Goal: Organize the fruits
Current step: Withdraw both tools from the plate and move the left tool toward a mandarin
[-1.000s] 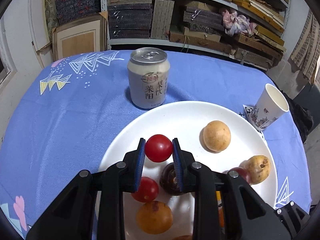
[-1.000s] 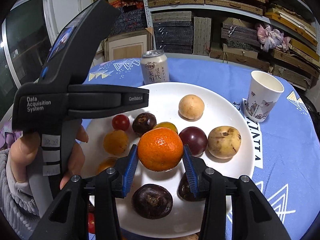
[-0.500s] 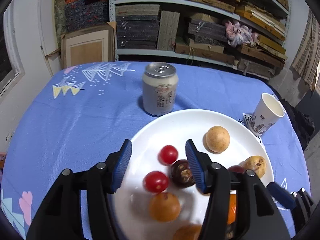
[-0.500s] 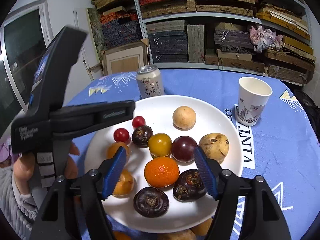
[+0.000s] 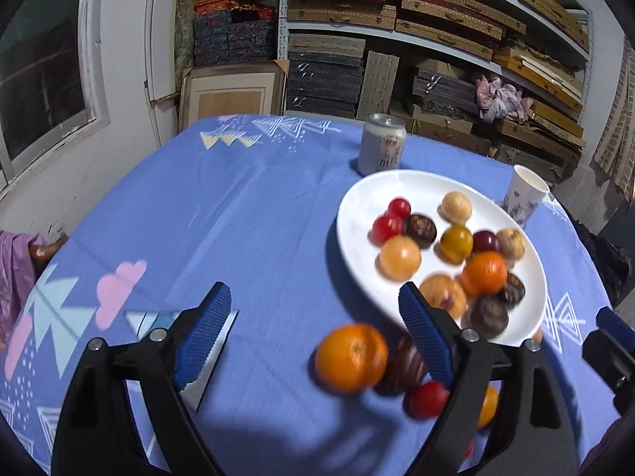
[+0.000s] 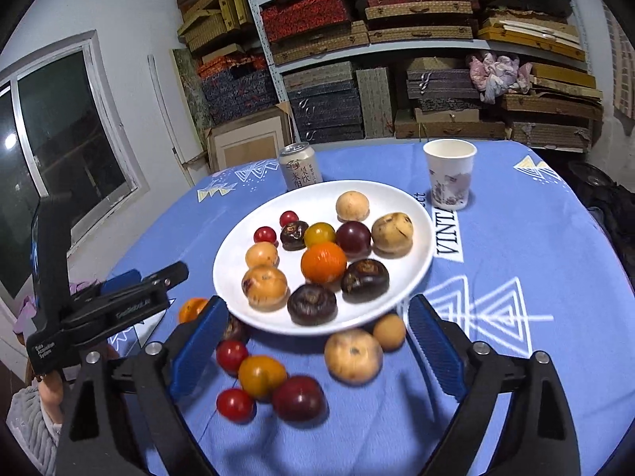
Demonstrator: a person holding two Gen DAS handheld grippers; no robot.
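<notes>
A white plate holds several fruits: an orange, cherry tomatoes, dark mangosteens and tan round fruits. It also shows in the left wrist view. More fruits lie loose on the blue cloth in front of the plate, among them a tan fruit, a yellow fruit and a dark red plum. In the left wrist view an orange lies on the cloth between the open fingers. My left gripper is open and empty. My right gripper is open and empty above the loose fruits.
A drink can stands behind the plate and a paper cup at the back right. The left gripper's body shows at the left of the right wrist view. Shelves of boxes fill the back wall.
Both grippers let go of their fruit, the left a cherry tomato and the right an orange, opened wide and pulled back and up from the plate. The left one swung left.
</notes>
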